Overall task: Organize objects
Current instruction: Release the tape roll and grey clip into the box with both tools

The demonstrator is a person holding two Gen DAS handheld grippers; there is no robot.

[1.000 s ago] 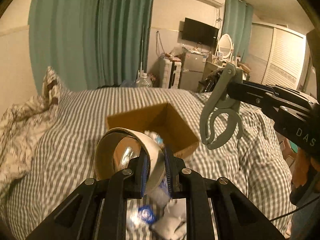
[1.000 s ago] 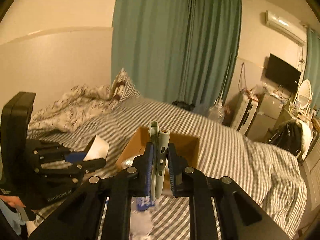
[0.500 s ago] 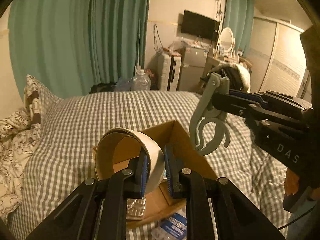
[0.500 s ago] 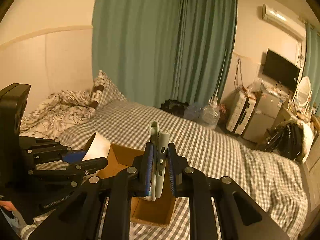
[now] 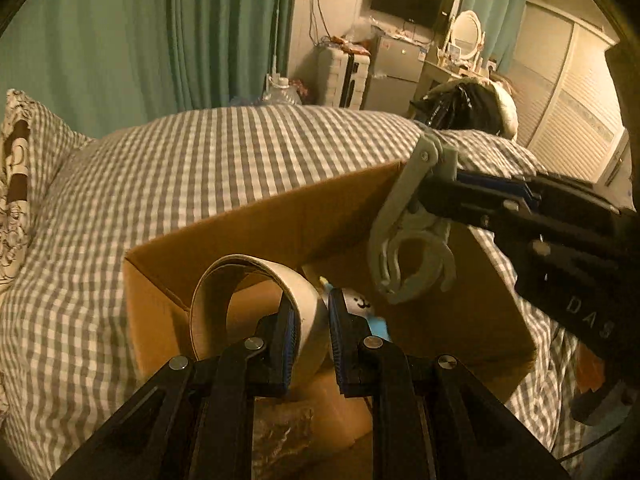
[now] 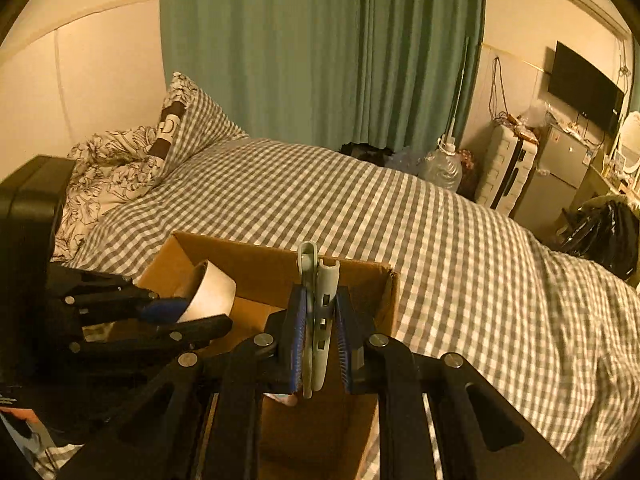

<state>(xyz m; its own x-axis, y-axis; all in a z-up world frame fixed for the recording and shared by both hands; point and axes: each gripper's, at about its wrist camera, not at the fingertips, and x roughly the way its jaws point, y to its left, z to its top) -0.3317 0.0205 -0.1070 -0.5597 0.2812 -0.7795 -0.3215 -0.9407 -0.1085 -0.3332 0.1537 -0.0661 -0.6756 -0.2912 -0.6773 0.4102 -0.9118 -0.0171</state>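
- The cardboard box (image 5: 280, 220), which filled only the middle of the left wrist view a second ago, now fills its lower half, so both tools have moved in over the open box; I judge the drop-off step close.
- At lower left of centre in the left wrist view, the left tool (image 5: 312, 332) pinches the wall of the tape roll (image 5: 256, 276), one finger inside the ring and one outside. The roll is now above the box interior, where before it hung over loose packets on the bed (image 5: 200, 152).
- The left tool points forward and slightly down into the box; in the right wrist view it enters from the left edge, with the tape roll (image 6: 210, 292) just inside the box's left wall.
- Inside the box, just right of the roll, lie a small white and blue item and a crinkled wrapper; I cannot name them.
- At right of the left wrist view, the right tool (image 6: 320, 332) clamps the grey plastic clamp (image 5: 412, 240), its ring end hanging over the box's right half.
- The right tool reaches in level from the right, near the box's far wall.
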